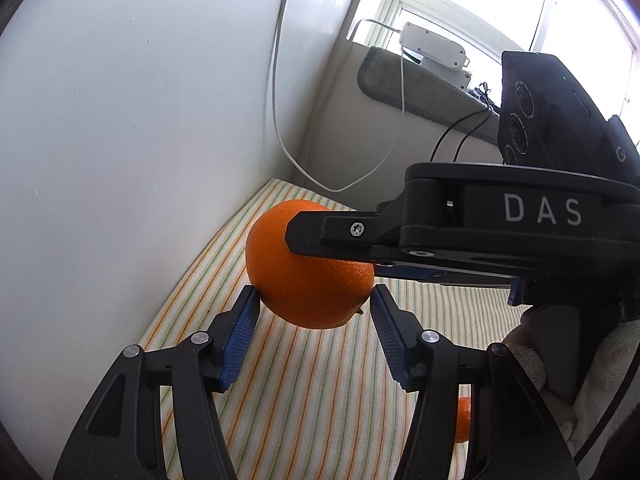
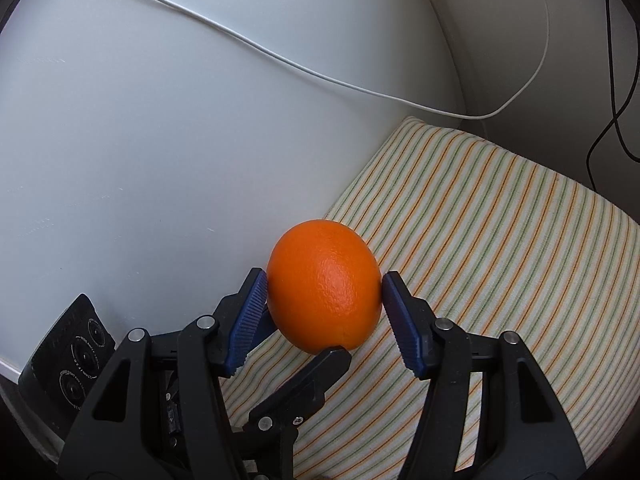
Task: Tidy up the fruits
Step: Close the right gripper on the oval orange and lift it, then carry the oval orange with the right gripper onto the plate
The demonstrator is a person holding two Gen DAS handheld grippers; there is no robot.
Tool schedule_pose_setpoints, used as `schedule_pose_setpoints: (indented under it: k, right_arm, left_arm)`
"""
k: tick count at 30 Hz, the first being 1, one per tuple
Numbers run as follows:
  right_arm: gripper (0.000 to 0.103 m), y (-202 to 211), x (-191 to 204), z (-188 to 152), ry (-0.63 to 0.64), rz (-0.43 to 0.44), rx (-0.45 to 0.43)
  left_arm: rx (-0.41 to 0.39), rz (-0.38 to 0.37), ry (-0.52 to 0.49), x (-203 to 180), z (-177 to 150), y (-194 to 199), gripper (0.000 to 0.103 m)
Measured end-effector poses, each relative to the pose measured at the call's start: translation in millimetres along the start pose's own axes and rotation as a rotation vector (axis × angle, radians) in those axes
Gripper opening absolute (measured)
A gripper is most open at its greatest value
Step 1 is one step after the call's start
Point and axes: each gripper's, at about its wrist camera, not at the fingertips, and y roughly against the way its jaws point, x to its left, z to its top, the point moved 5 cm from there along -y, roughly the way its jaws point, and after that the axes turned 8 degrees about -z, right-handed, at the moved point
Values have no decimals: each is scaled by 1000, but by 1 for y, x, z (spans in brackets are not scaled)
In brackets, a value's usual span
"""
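Note:
One orange (image 1: 304, 280) hangs above the striped cloth (image 1: 320, 400), gripped from two sides at once. In the left wrist view my left gripper (image 1: 316, 296) has both blue pads pressed on the fruit's lower flanks. A black finger (image 1: 312, 236) of the right gripper lies across its upper right. In the right wrist view the same orange (image 2: 324, 288) sits between the pads of my right gripper (image 2: 324, 292), which is shut on it. A left-gripper finger (image 2: 316, 372) touches it from below. A second small orange fruit (image 1: 463, 420) peeks out on the cloth behind my left gripper's right finger.
A white wall (image 1: 140, 100) stands close on the left, with a white cable (image 1: 276, 80) hanging down it. At the back a windowsill holds a grey towel (image 1: 400, 80) and white devices (image 1: 436, 46), and black cables (image 2: 616, 80) drop from it. The striped cloth (image 2: 500, 240) extends to the right.

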Motion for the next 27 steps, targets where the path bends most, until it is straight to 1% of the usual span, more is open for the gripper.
schedule_pose_setpoints:
  k: [6, 13, 21, 27]
  right_arm:
    - [62, 28, 4, -5, 5, -13, -26]
    - [62, 72, 7, -19, -5, -19, -74]
    - [62, 125, 2, -42, -24, -45, -130]
    - [62, 163, -8, -66, -37, -75, -168]
  left_arm:
    - [-27, -21, -19, -22, 1, 20, 57]
    - [-62, -45, -57, -54, -2, 48, 57]
    - [-81, -95, -104, -94, -12, 76, 57]
    - [-79, -139, -140, -129, -25, 87, 57]
